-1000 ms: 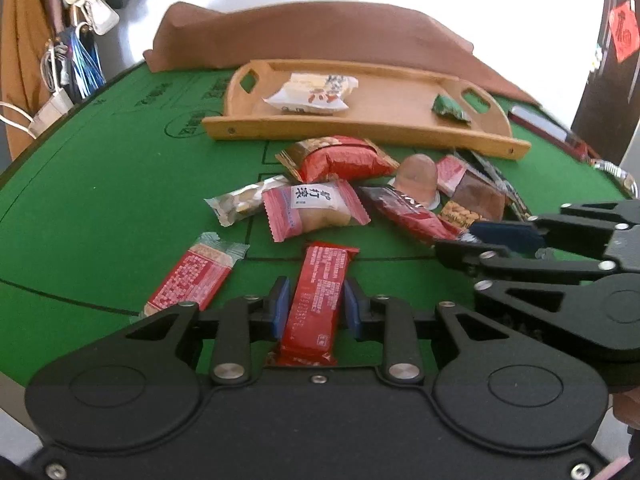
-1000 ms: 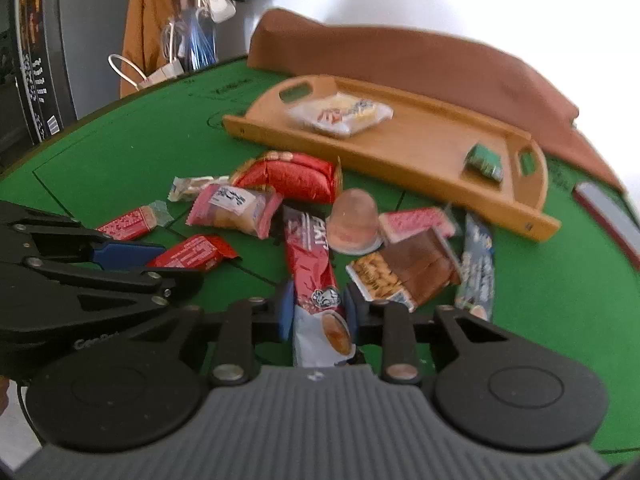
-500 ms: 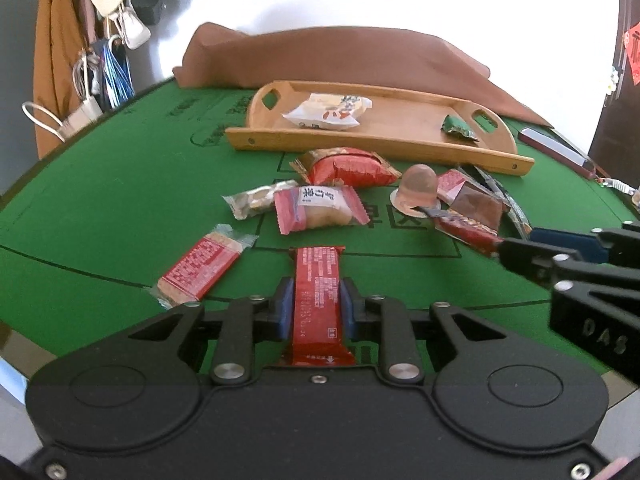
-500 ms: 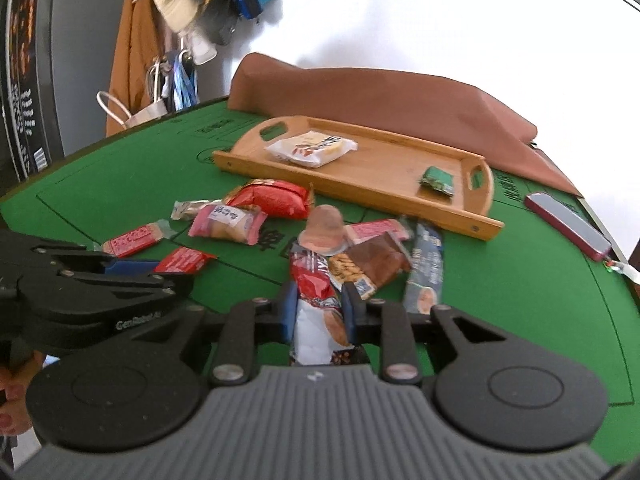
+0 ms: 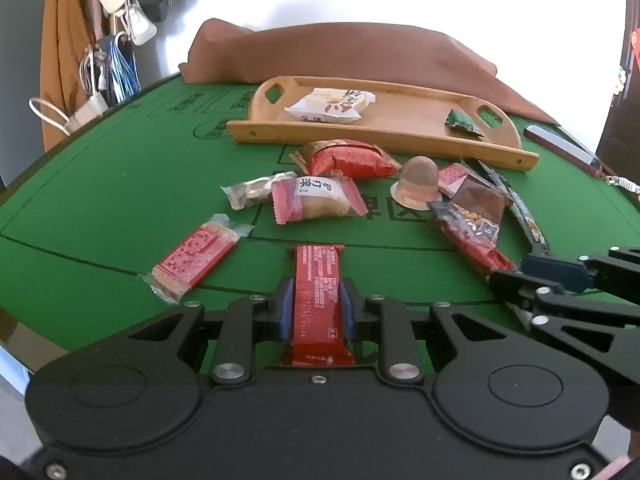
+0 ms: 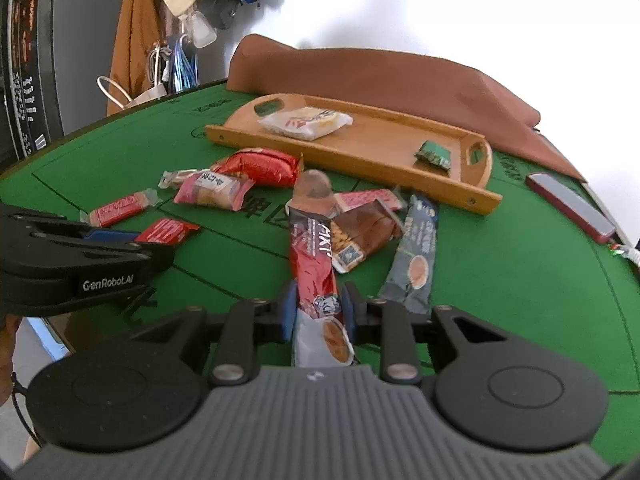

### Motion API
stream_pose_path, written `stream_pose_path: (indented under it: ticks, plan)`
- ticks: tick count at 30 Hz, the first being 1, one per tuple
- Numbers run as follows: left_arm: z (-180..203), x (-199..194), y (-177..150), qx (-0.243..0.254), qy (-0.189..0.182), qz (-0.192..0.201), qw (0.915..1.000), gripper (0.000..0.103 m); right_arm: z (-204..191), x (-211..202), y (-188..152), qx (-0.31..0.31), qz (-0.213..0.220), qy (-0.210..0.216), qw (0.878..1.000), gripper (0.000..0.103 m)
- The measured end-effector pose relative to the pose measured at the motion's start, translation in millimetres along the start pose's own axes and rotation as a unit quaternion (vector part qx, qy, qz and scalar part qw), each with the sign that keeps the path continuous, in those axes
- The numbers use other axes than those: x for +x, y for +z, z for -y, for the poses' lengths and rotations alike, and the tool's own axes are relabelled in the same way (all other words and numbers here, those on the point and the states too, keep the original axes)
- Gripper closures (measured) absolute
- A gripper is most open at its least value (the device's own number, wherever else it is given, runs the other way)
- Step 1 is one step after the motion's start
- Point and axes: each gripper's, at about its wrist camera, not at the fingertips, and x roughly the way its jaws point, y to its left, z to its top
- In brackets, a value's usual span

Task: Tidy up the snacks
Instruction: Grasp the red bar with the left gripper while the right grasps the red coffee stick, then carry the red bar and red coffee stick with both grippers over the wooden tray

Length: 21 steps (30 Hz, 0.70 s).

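Where right-wrist-only: blue sachet (image 6: 414,254) unobscured

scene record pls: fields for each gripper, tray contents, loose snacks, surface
left gripper: shut on red bar
right gripper: shut on long red-and-white packet
wooden tray: holds white snack pack and small green packet
loose snacks: about eight more wrapped packets and a jelly cup, in front of the tray
surface: green felt table

"GenRobot.AI" on the left tongs (image 6: 160,246); "FIXT"-like lettering on the red-and-black snack wrapper (image 6: 314,256).
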Motion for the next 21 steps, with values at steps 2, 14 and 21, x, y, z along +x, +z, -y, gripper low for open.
stream_pose_path:
  ticks: [2,14,21]
  plan:
    - [2,1,-1,0.008,0.003,0.004,1.0000,0.079,-1,3,-1,-0.006,0.004,-0.002,1.000,0.064]
    - [6,11,3,0.016,0.017,0.015,0.9996,0.069,-7,16,1,-0.012,0.015,-0.007,1.000,0.051]
    - [5,14,5,0.010,0.003,0.015,0.9998,0.075,-14,21,6,-0.022,0.010,-0.009,1.000,0.051]
